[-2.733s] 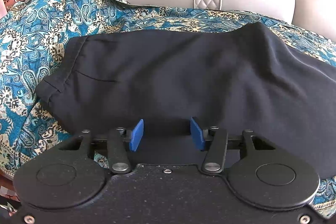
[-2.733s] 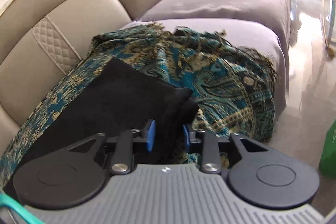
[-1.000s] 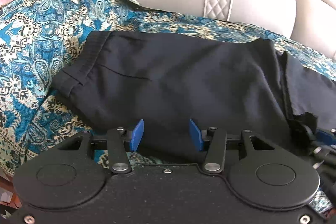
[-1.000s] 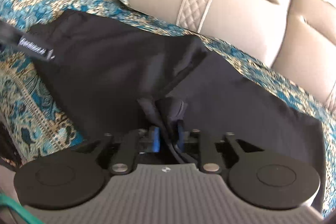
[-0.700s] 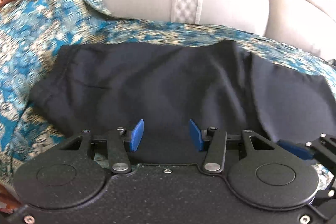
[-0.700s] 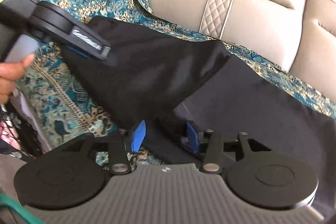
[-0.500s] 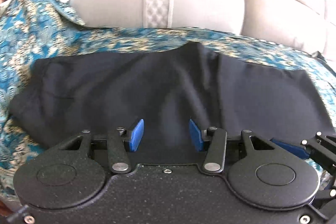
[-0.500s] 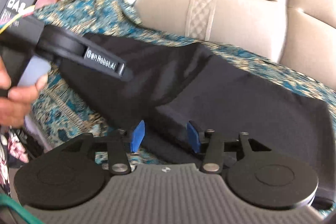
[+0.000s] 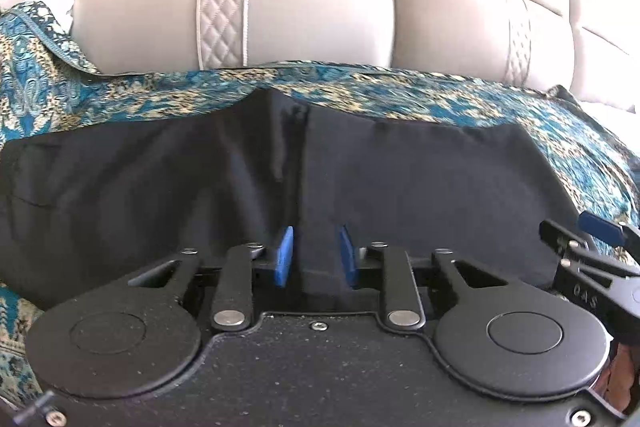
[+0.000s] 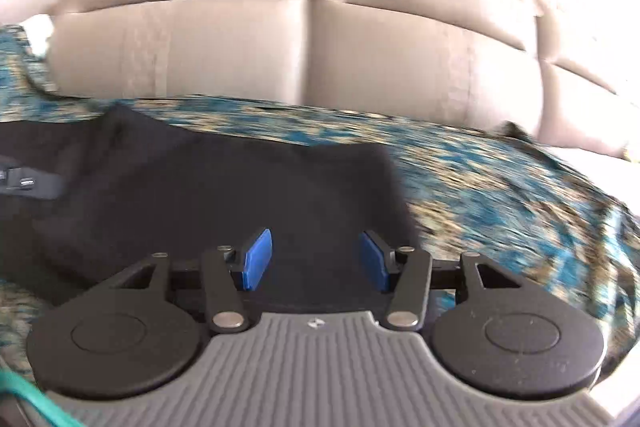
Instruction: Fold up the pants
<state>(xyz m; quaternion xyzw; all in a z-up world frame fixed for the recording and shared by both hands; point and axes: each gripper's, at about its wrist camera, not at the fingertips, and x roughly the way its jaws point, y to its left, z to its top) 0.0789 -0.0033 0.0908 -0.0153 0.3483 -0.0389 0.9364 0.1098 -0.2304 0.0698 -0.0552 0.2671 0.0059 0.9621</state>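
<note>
the black pants (image 9: 400, 179) lie folded across the patterned throw (image 9: 400, 95), mid-frame. left gripper (image 9: 314, 255) fingers are narrowly apart over the near fold edge; right gripper (image 10: 316, 259) fingers are wide apart. best pinch both layers together before lifting

The sofa (image 9: 320, 7) fills the background in both views. Its upholstery is beige and smooth, divided into padded back cushions by vertical seams. A quilted diamond-pattern strip (image 9: 222, 11) runs vertically down the left back cushion; a second strip (image 9: 518, 45) marks the cushion to the right. A throw (image 9: 400, 95) in teal with a gold paisley pattern covers the seat and climbs the sofa at the left. Strong light overexposes the area above the backrest.
</note>
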